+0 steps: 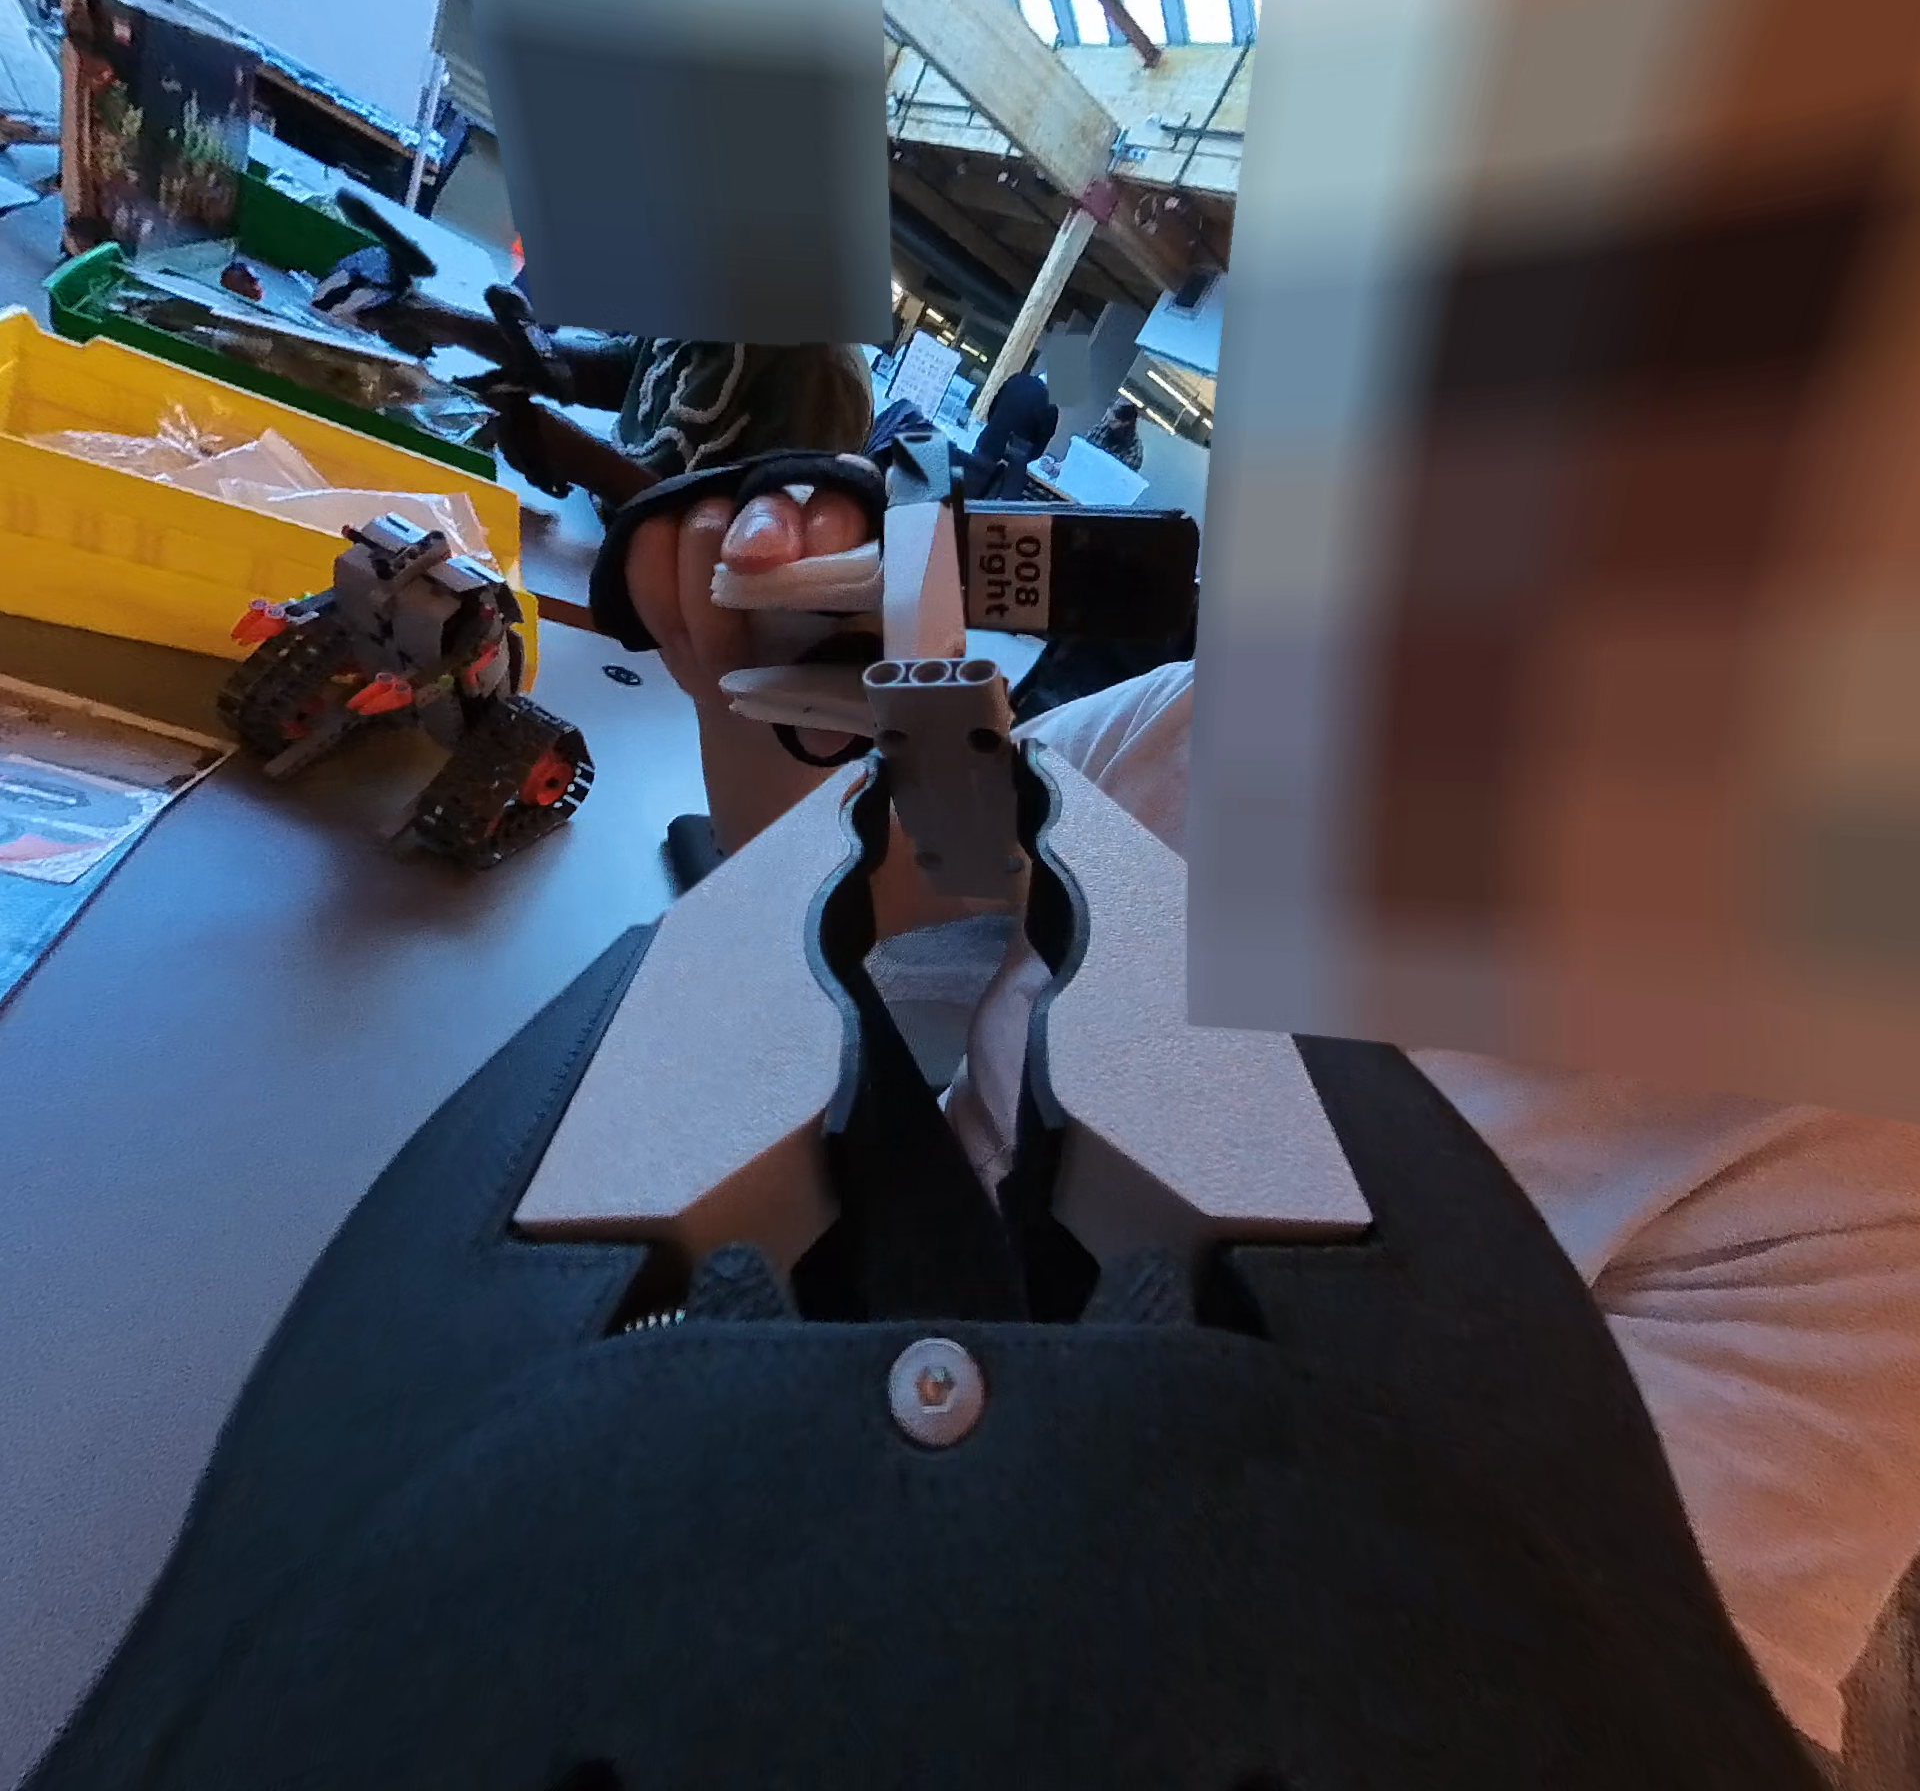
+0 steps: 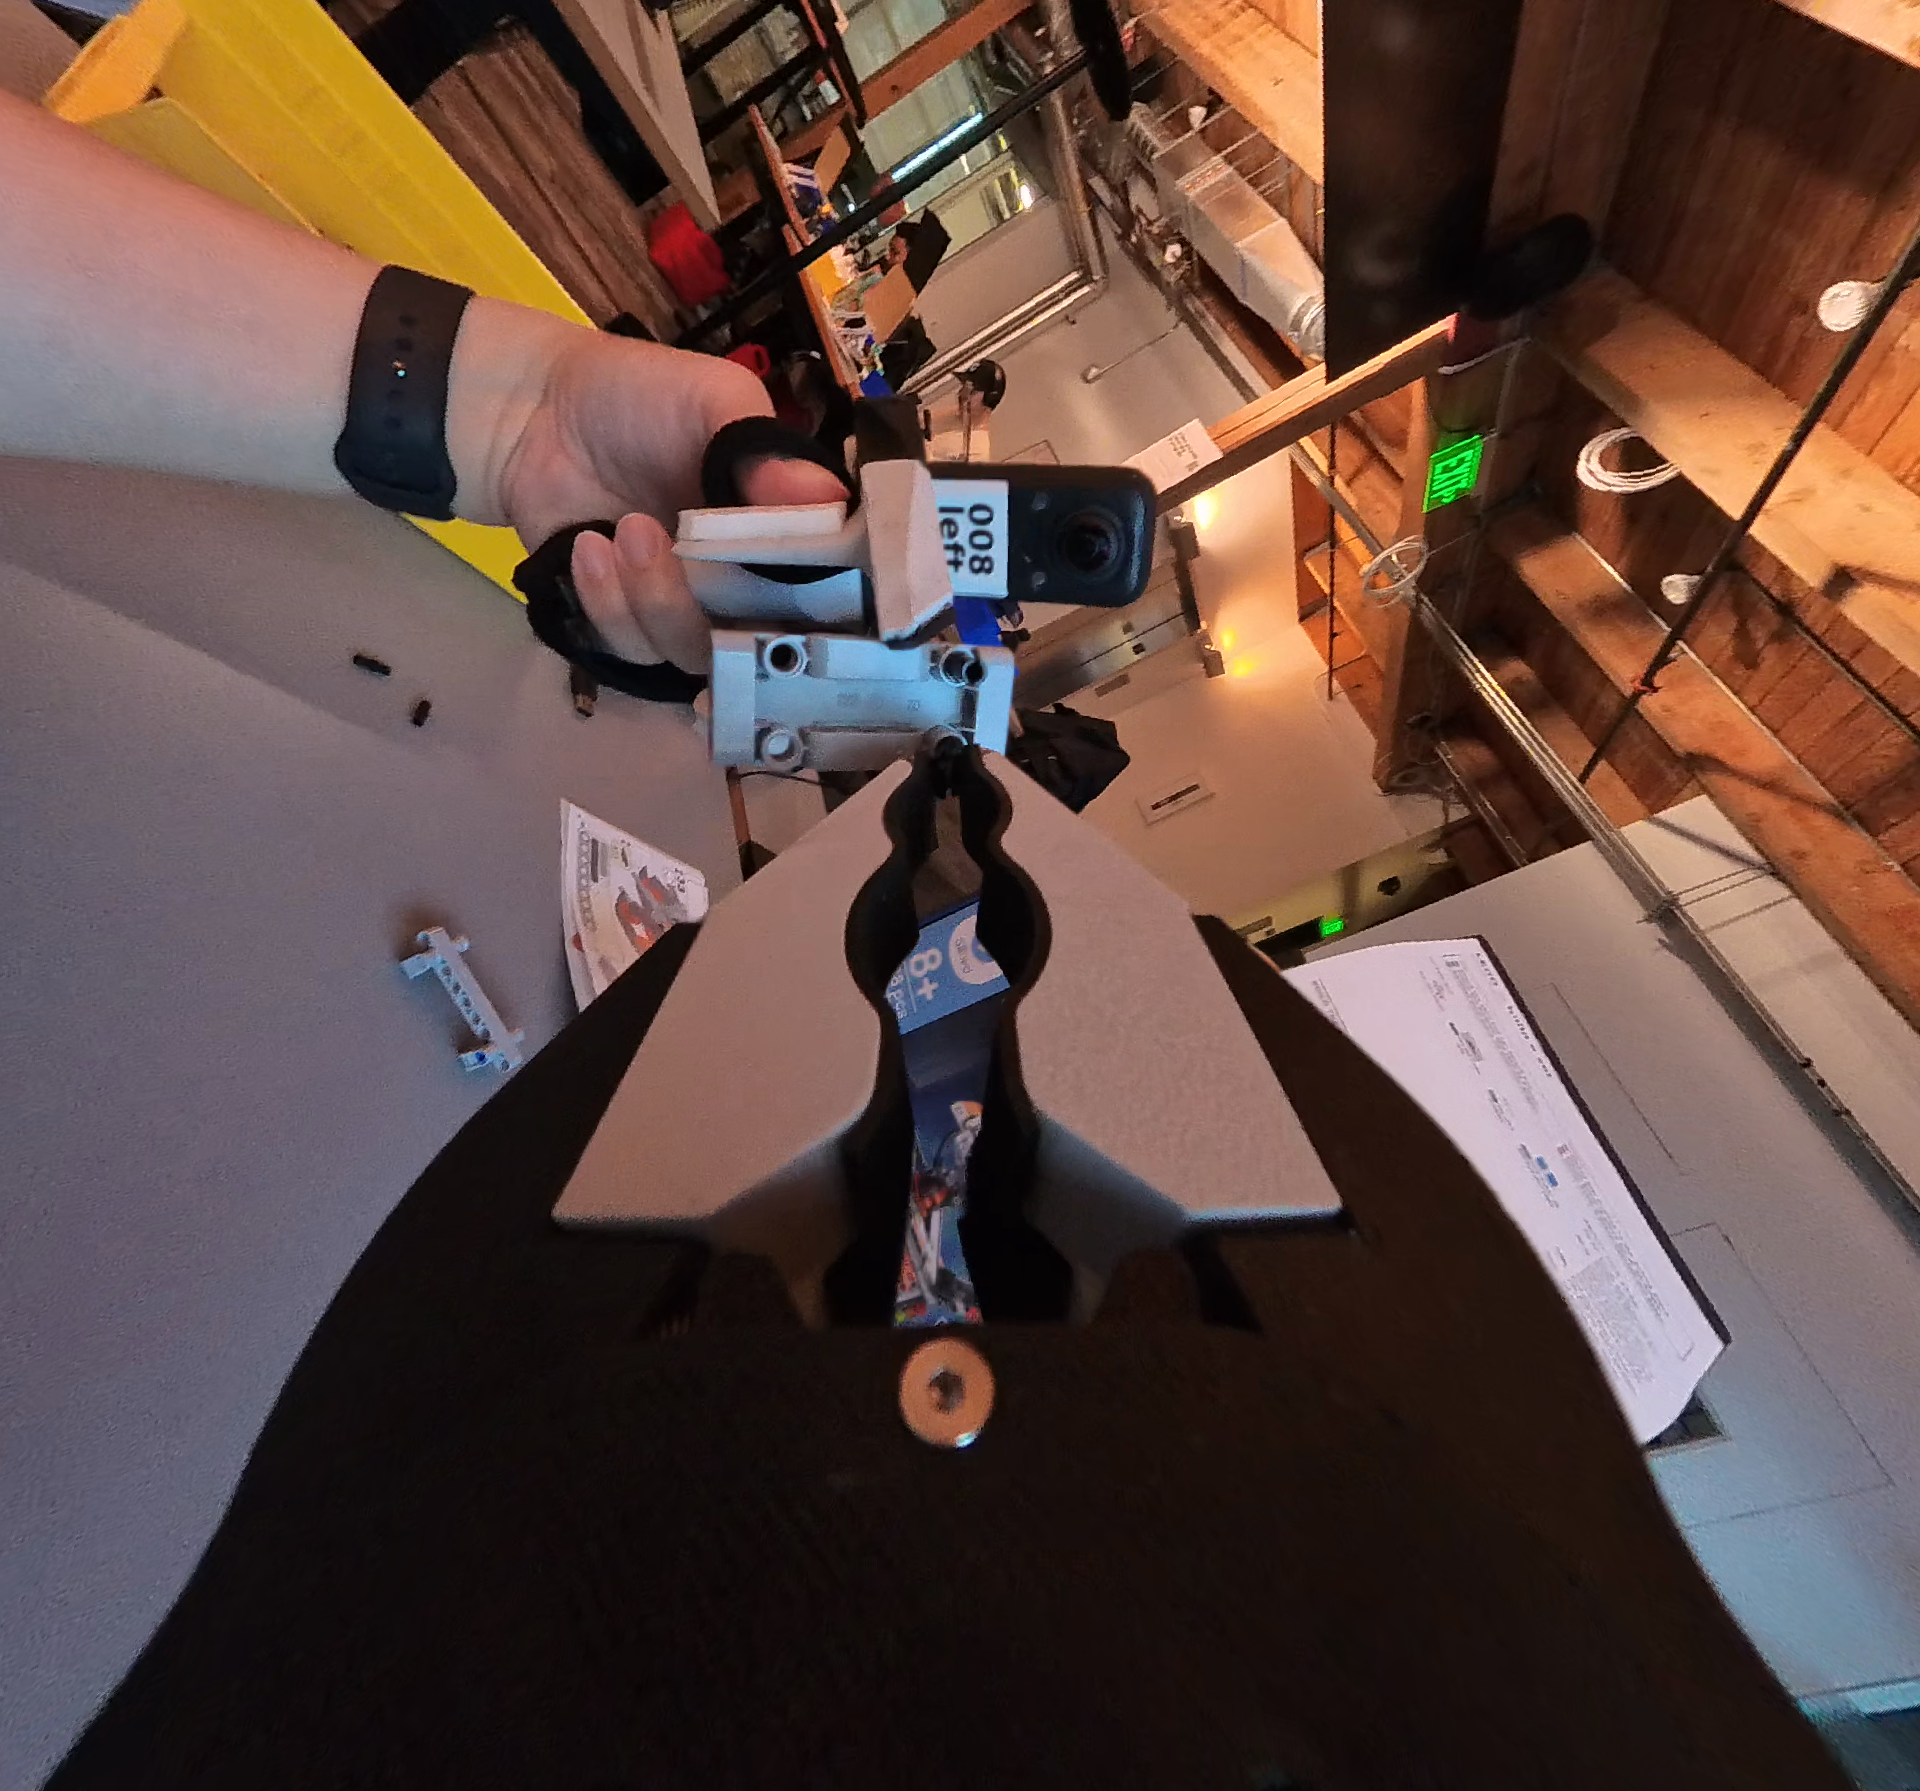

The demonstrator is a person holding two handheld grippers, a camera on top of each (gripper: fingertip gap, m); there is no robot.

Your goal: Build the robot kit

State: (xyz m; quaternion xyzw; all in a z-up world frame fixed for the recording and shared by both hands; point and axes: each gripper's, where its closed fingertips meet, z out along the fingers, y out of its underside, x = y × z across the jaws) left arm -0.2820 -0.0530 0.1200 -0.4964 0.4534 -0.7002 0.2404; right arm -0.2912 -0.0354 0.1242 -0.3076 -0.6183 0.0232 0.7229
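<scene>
My left gripper (image 1: 945, 773) is shut on a grey holed building-toy block (image 1: 935, 702) and holds it upright above the table. The same block (image 2: 831, 702) lies crosswise in the right wrist view, under the left gripper's body (image 2: 914, 546) and the hand that holds it. My right gripper (image 2: 943, 773) is shut on a small dark pin (image 2: 943, 749), whose tip touches the block's lower right corner. The right gripper's body (image 1: 935, 578) and its hand show just behind the block in the left wrist view.
A dark tracked toy vehicle (image 1: 405, 692) stands on the grey table (image 1: 260, 962) beside a yellow bin (image 1: 135, 536) and a green bin (image 1: 94, 297). A light grey beam frame (image 2: 462, 1003), loose black pins (image 2: 372, 666), a booklet (image 2: 623, 894) and a printed box (image 2: 940, 1118) lie below. Left and right tips are no more than a few centimetres apart.
</scene>
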